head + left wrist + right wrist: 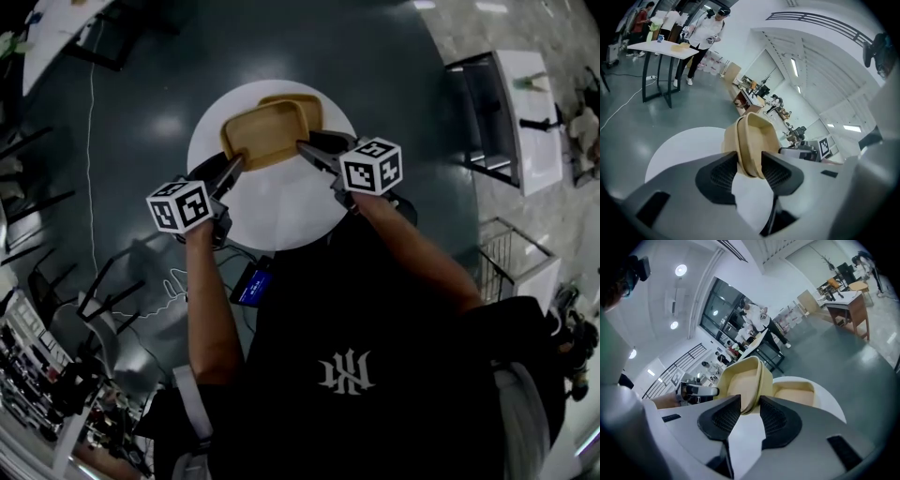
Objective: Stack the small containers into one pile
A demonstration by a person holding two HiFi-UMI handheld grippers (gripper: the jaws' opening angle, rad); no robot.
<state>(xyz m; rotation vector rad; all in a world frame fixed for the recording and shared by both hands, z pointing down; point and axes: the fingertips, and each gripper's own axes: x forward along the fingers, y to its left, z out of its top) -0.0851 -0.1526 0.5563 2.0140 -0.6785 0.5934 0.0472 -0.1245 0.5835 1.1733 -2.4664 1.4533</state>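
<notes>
A tan container is held over the round white table by both grippers. My left gripper is shut on its near-left rim, and my right gripper is shut on its right rim. In the left gripper view the container stands tilted on edge between the jaws of the left gripper. The right gripper view shows the right gripper clamping the container's wall. A second tan container rests on the table just behind it, also seen as the second container.
A device with a blue screen lies off the table's near edge. Chairs and cables crowd the lower left, and white shelving stands at the right. People stand by a table far off.
</notes>
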